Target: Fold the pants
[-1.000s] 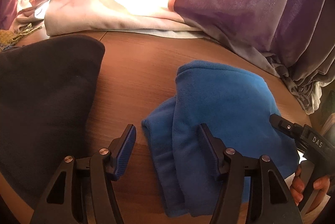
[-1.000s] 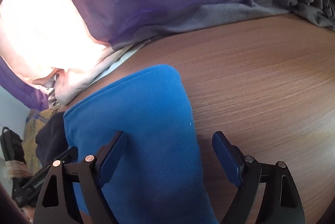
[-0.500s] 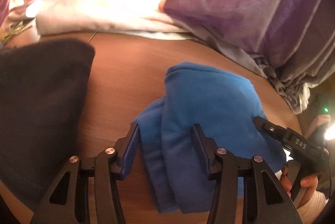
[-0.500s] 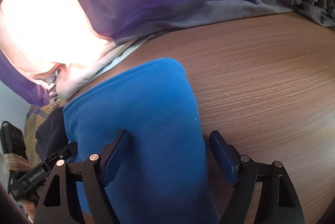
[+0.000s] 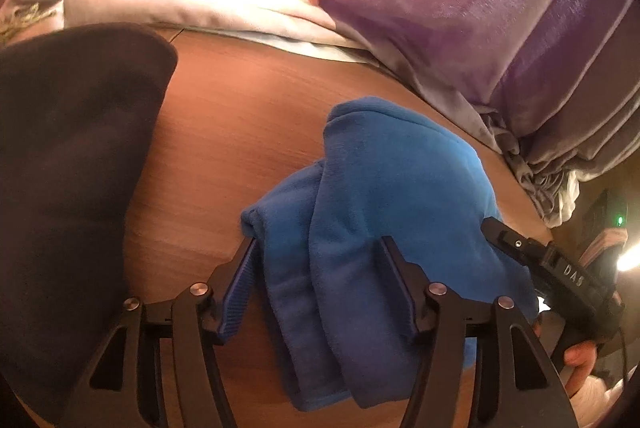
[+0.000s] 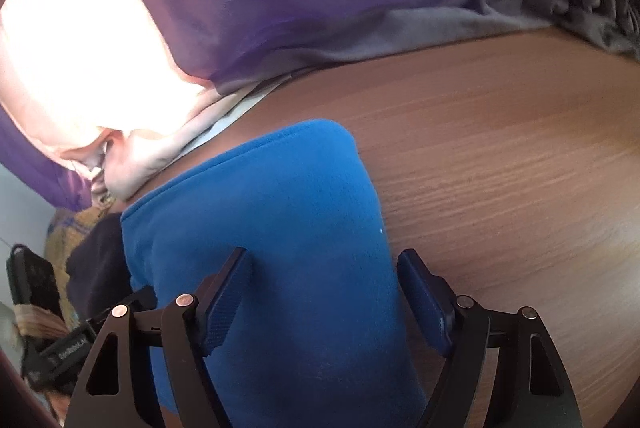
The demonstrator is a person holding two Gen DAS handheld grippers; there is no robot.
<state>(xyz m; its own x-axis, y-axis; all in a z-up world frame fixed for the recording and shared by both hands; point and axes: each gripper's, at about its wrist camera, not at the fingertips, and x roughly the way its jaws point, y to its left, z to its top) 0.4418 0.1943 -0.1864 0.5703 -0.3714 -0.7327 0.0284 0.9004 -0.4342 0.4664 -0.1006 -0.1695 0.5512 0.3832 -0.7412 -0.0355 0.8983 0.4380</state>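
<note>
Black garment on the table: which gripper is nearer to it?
Left. The left gripper straddles the blue pants' edge, beside the black garment. The right gripper straddles their opposite edge, farther off.

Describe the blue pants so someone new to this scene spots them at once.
Start at the brown wooden table edged by purple curtain. The blue pants lie folded on it, right of a dark garment, between the jaws of both grippers. They are the only bright blue fleece thing there, with layered edges on one side.
</note>
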